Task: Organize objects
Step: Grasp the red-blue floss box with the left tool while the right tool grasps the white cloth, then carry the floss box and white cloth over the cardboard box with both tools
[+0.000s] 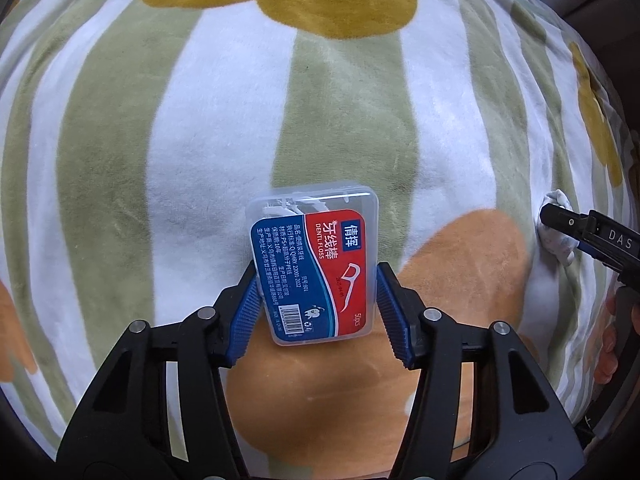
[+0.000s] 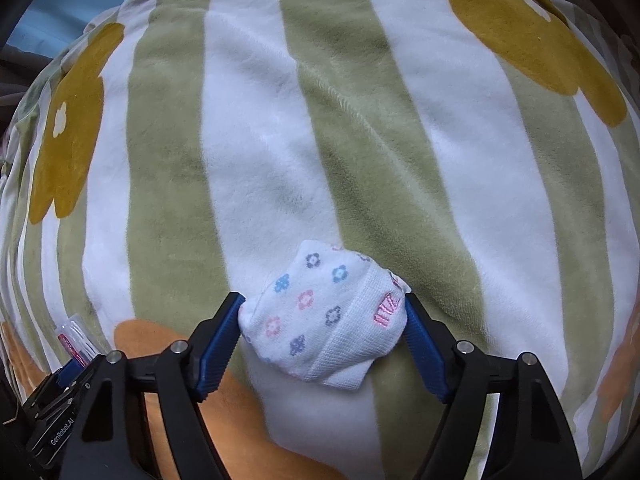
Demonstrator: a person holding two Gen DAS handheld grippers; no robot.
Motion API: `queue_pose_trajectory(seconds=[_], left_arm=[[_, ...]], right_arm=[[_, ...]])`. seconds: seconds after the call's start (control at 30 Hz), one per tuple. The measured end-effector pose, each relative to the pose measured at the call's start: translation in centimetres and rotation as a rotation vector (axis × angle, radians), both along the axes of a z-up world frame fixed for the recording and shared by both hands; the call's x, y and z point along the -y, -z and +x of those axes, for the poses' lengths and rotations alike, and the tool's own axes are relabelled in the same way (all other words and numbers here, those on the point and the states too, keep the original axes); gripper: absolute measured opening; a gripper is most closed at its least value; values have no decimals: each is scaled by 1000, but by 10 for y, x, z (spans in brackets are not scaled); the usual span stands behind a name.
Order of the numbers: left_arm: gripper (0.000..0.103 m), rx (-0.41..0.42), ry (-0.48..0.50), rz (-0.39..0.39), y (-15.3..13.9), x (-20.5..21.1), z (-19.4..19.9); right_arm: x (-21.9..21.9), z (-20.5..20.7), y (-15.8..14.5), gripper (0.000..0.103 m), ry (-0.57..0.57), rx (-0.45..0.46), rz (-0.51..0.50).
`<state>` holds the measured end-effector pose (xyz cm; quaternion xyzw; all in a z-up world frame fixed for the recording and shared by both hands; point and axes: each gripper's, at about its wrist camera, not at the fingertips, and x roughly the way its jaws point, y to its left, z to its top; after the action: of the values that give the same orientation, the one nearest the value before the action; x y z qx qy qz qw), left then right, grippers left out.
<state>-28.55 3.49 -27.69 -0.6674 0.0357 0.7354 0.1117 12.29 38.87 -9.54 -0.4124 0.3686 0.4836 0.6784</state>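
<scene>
blue pads of my left gripper (image 1: 316,300) clamp the floss box (image 1: 314,266); my right gripper (image 2: 322,330) squeezes the rolled sock (image 2: 320,314). both hang over the striped blanket (image 1: 360,112). i judge both picked up, neither placed; no destination shows.

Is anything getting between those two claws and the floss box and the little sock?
Nothing visible. The left gripper already clamps the floss box by its sides, and the right gripper squeezes the sock directly, over the blanket.
</scene>
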Motion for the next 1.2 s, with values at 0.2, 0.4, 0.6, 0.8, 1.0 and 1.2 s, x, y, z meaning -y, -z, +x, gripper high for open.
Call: queue_pose_trajectory(seconds=[0.2,0.4,0.6,0.8,1.0,1.2], left_arm=[[52,-11,6,4,-7,0,0],[52,-39,7,27,-23,5,4],[52,-74,21,61,-60,4,0],[52,-112,51,98,-115,24,26],[52,-153,81,102,-164,31,60],[52,-161,74,110,-202,41,94]], right_arm=[[8,0,-9,72,-21,17,10],[24,-5,-26,71,-62,46,28],[46,-13,-53,70,-88,33,69],[71,-42,-75,70,-127,23,115],[101,-75,-86,70,-191,11,132],[151,-100,-105,70,-270,32,156]])
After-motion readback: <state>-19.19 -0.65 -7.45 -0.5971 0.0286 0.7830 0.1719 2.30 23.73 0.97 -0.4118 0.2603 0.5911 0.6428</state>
